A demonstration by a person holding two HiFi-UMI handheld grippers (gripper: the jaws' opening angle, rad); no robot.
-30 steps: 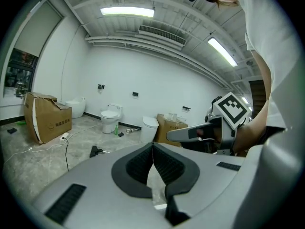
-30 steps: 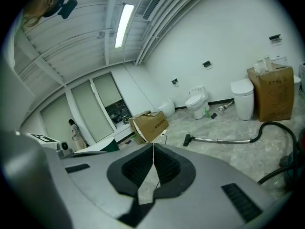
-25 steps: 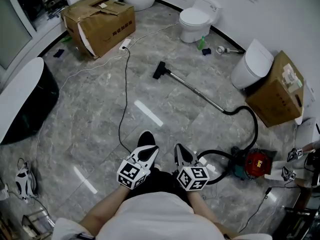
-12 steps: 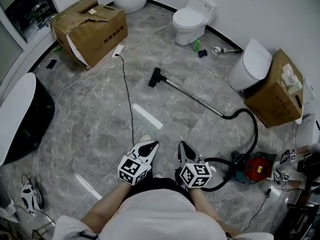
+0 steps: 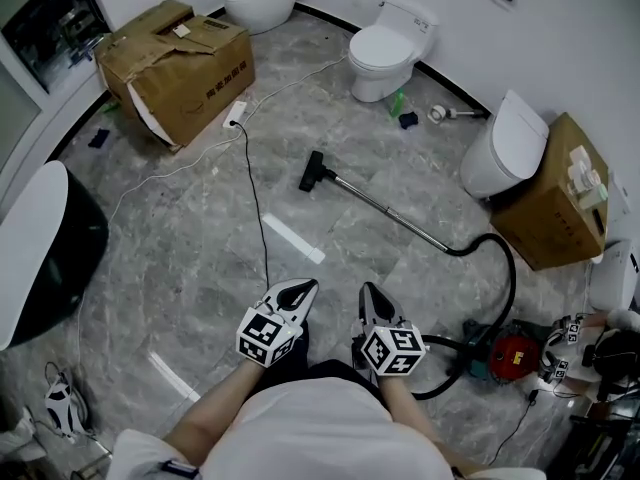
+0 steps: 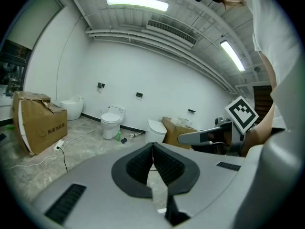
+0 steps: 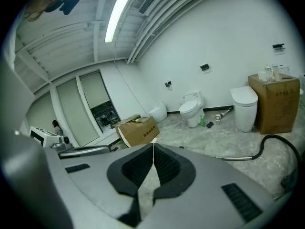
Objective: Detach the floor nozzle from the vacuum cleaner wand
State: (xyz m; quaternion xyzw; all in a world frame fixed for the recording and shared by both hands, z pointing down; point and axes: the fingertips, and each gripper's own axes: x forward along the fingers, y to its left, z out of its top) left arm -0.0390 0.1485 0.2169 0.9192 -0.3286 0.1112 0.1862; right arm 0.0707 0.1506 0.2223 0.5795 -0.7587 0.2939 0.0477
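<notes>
Well ahead of the person, the floor nozzle [image 5: 313,171] lies on the grey marble floor [image 5: 200,258], joined to the end of the metal wand [image 5: 385,208]. The wand runs slantwise across the floor to a black hose [image 5: 505,263], which curves round to the red vacuum cleaner [image 5: 515,353] at the person's right.

Both grippers are held close to the body, well apart from the nozzle and touching nothing. The left gripper [image 5: 297,290] has its jaws pressed together with nothing between them, as its own view shows [image 6: 153,149]. The right gripper [image 5: 371,298] is likewise closed on nothing [image 7: 153,151]; the two sit side by side, near each other, tips pointing toward the nozzle.

A black cable [image 5: 256,203] runs from a white power strip [image 5: 236,114] down the floor toward the person, passing left of the nozzle. Beyond the power strip stands a torn cardboard box [image 5: 180,63]. A white toilet [image 5: 385,46] stands against the far wall, with a green bottle [image 5: 399,103] just beside its base. To the right, a second toilet [image 5: 505,138] sits against another cardboard box [image 5: 550,203].

In the right gripper view the wand [image 7: 233,158] and hose [image 7: 279,142] show low at the right.
</notes>
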